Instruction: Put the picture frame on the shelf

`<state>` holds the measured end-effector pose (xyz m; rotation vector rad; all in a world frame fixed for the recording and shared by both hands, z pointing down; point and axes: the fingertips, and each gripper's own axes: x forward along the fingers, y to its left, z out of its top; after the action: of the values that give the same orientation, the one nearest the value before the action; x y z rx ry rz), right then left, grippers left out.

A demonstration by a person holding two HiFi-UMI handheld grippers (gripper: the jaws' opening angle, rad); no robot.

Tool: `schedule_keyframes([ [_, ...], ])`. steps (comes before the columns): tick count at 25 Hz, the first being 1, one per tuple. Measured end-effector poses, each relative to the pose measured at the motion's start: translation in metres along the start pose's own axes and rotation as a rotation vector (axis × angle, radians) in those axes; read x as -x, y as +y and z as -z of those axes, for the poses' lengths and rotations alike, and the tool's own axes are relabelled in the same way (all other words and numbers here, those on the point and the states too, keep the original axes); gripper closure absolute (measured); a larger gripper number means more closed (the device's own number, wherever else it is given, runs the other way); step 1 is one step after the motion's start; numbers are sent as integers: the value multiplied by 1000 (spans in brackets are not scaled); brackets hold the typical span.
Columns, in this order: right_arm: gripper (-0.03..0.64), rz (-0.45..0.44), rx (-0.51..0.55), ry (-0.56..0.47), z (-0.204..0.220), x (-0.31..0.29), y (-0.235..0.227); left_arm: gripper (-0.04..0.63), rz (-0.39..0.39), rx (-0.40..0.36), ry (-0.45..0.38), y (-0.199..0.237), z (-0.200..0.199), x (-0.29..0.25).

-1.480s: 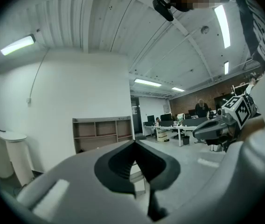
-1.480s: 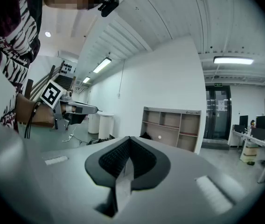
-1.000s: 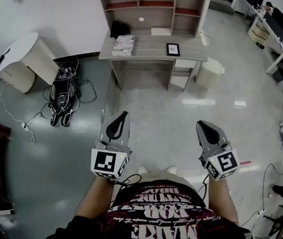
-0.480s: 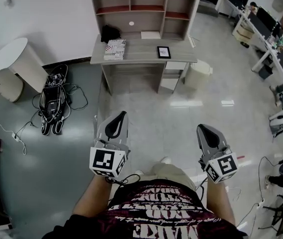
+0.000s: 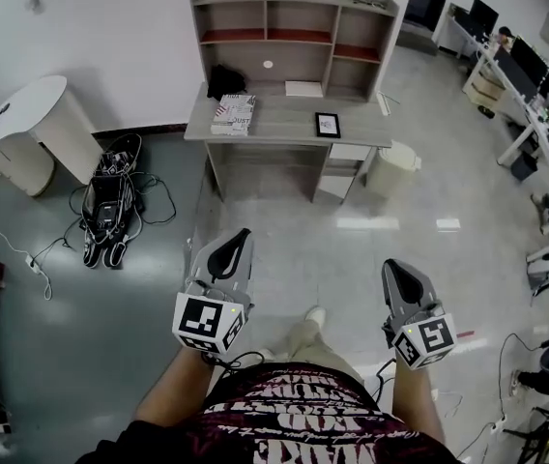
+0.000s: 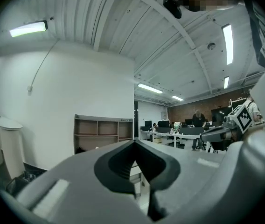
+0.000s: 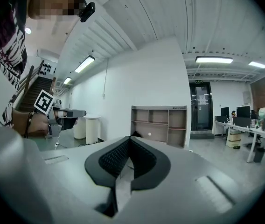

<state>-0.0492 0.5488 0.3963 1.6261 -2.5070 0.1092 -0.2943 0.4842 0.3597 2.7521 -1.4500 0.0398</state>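
Glossy floor [image 5: 381, 230]; wooden desk [image 5: 284, 119] bears rectangular picture frame [image 5: 328, 124].

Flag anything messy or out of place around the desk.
A tangle of cables and black gear sprawls on the floor left of the desk. The picture frame sits on the desk top, not on the shelf. Nothing looks spilled or broken.

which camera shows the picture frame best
The head view. It looks down on the picture frame on the desk below the shelf, fully in sight though small. In both gripper views the closed jaws cover the desk, so only the shelf shows, not the frame.
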Motion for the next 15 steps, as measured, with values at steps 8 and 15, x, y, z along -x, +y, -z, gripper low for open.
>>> schedule_keyframes([
  [8, 589, -72, 3, 14, 5, -59, -29, 595, -63, 17, 38, 22, 13, -37],
  [15, 589, -114, 3, -10, -13, -107, -70, 595, -97, 35, 58, 38, 15, -87],
])
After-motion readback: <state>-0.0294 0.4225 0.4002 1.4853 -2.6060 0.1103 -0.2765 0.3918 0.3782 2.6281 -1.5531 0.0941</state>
